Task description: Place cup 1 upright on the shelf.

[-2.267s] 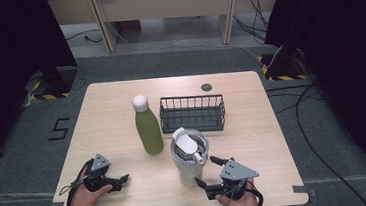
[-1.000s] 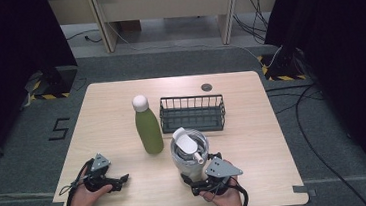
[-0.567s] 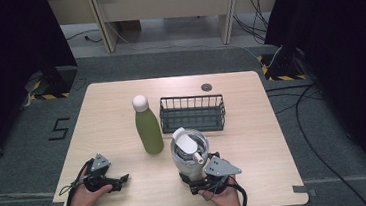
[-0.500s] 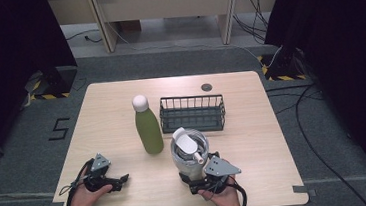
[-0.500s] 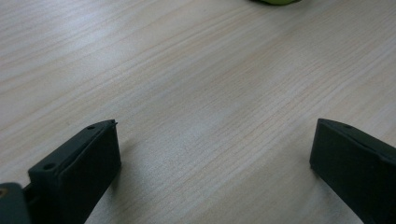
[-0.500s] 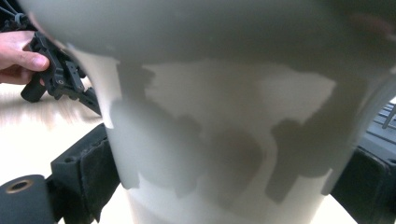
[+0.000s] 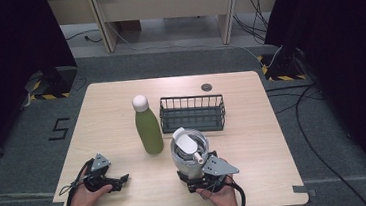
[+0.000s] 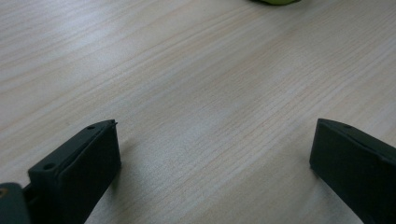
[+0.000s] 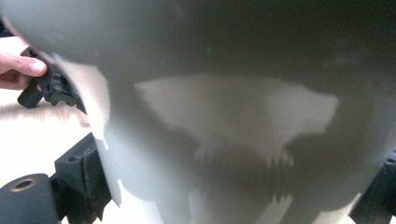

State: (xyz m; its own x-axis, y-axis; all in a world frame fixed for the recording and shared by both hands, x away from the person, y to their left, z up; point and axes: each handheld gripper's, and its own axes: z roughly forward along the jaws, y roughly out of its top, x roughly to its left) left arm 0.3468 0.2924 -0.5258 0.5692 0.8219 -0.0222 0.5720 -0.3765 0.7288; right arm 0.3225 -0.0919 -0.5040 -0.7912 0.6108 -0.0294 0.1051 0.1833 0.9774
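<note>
A white lidded tumbler stands at the table's front centre. My right gripper is at its base. In the right gripper view the tumbler's wall sits between the two jaws with no gap visible on either side, so the gripper reads as shut on it. At the front left, my left gripper rests low over the table, held by a hand. Its jaws are wide apart over bare wood, with nothing between them. A green bottle with a white cap stands upright left of the tumbler.
A black wire basket sits behind the tumbler. A small dark disc lies near the far edge. The bottle's base shows at the top of the left gripper view. The other hand and its gripper appear beyond the tumbler.
My right gripper slid forward and left from the front right until its jaws were on either side of the tumbler's base, then stayed still. The left gripper has not moved.
</note>
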